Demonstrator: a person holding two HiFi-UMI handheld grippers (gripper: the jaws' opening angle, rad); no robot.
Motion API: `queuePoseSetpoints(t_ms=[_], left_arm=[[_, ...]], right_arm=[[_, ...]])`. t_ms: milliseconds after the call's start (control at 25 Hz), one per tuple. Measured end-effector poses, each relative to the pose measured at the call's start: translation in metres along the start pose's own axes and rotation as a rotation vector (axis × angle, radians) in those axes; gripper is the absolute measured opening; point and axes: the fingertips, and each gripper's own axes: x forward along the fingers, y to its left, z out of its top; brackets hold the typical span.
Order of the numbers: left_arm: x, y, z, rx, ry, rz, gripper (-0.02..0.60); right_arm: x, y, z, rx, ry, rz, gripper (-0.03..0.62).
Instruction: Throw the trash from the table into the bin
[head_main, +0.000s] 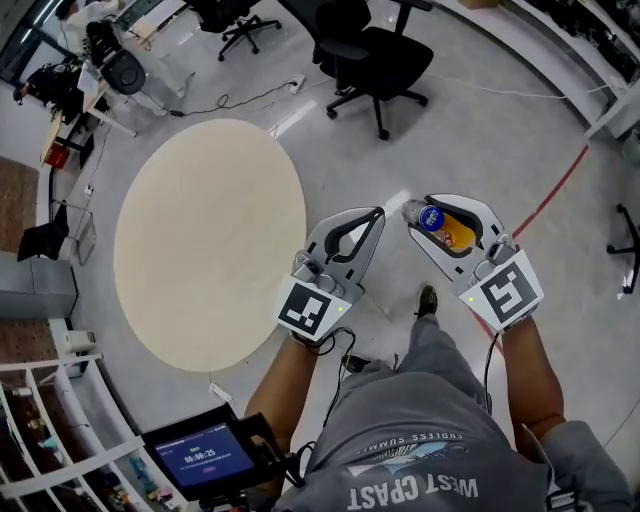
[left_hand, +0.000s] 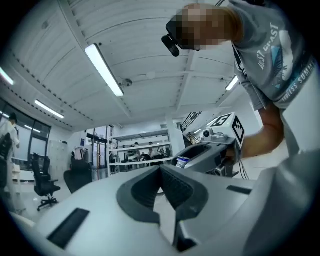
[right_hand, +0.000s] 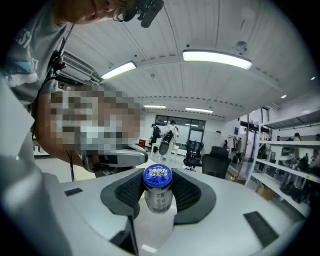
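My right gripper (head_main: 441, 212) is shut on a clear plastic bottle (head_main: 447, 229) with a blue cap and orange drink inside. In the right gripper view the bottle (right_hand: 158, 199) sits cap-forward between the ribbed pads. My left gripper (head_main: 376, 214) is shut with nothing in it; its pads meet in the left gripper view (left_hand: 161, 173). Both grippers hang side by side over the grey floor, to the right of the round beige table (head_main: 205, 245), whose top is bare. The left gripper view also catches the right gripper (left_hand: 207, 152) with the bottle's cap (left_hand: 183, 161). No bin shows in any view.
A black office chair (head_main: 375, 60) stands ahead on the floor, another (head_main: 240, 20) farther back. A red line (head_main: 560, 185) runs across the floor at the right. A small screen (head_main: 205, 455) sits at my lower left. Shelves and people show far off in the gripper views.
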Motion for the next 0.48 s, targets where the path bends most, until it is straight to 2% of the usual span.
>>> queuePoseSetpoints(t_ms=[280,400,480], left_arm=[[0.16,-0.029,-0.115,-0.103,0.099,-0.164,0.035],[0.217,-0.043,-0.174,-0.112,0.141,-0.215,0.035],[0.247,-0.056,-0.211,-0.118,0.158,-0.242,0.035]], right_arm=[[-0.043,-0.116,-0.155,0.163,0.133,-0.125,0.17],[-0.057,-0.155,-0.224,0.269,0.143,-0.18,0.17],[-0.067,-0.171,-0.269,0.298,0.158,-0.195,0.17]])
